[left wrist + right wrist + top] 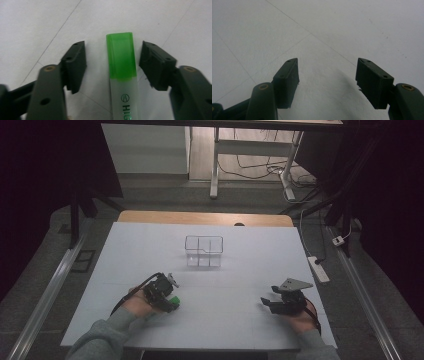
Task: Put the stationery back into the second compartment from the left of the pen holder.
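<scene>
Nearest to us in the left gripper view lies a green highlighter [122, 75], its translucent green cap pointing away from the camera and its pale barrel, printed with dark green letters, running down to the bottom edge. We see it flat on the white tabletop [37, 22], between the two black jaws of the left hand-held gripper [112, 65]. Bare tabletop shows on both sides of the cap, a wider strip on the left than on the right, so the pads are not pressing on it: the left hand-held gripper is released around the highlighter, not grasping it.

In the high view we find the left hand-held gripper [167, 295] near the front left of the tabletop, held by a hand in a grey sleeve [107, 332], with the green of the highlighter [174, 300] showing at its tip. The right hand-held gripper [265, 301] rests well apart at the front right, topped by its grey three-cornered plate. In the right gripper view its jaws stand wide apart over bare white tabletop with nothing between them, so we call it released too.

Farther back, near the middle of the tabletop, stands a clear box [203, 251] split into compartments, well apart from both hand-held grippers.
</scene>
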Action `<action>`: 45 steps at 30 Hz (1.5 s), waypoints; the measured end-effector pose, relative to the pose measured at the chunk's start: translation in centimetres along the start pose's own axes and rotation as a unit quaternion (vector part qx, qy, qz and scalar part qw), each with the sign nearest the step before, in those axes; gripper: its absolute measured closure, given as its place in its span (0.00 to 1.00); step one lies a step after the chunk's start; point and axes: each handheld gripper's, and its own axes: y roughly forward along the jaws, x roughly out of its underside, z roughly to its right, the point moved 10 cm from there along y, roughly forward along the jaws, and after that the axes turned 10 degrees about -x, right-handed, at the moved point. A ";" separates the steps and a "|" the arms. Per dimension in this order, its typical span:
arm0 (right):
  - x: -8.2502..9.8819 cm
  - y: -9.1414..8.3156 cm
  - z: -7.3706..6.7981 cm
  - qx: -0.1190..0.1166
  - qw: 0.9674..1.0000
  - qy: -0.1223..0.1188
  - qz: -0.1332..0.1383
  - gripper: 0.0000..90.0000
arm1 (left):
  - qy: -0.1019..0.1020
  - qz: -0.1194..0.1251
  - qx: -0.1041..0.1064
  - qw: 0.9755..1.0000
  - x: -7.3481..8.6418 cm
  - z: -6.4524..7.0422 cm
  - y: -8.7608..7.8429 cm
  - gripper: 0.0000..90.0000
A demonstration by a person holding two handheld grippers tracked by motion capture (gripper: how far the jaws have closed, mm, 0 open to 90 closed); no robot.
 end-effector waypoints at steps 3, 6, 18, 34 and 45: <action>0.0 0.0 0.0 0.002 1.000 -0.001 -0.002 0.39 | 0.006 0.003 0.000 1.000 0.0 0.3 -0.2 0.56; 0.0 0.0 0.0 0.003 1.000 -0.002 -0.002 0.39 | 0.008 0.004 -0.002 1.000 0.1 0.5 -0.3 0.66; 0.0 -0.1 0.0 0.005 1.000 -0.002 -0.001 0.39 | 0.000 0.021 -0.008 1.000 0.2 0.7 -0.3 0.74; 0.0 -0.1 0.1 0.006 1.000 -0.001 -0.001 0.39 | -0.026 0.098 -0.003 0.995 -0.7 -0.7 -2.8 0.74; -0.1 -0.2 0.0 0.002 1.000 0.002 0.004 0.39 | -0.037 0.152 -0.025 0.987 -1.8 -2.4 -5.5 0.74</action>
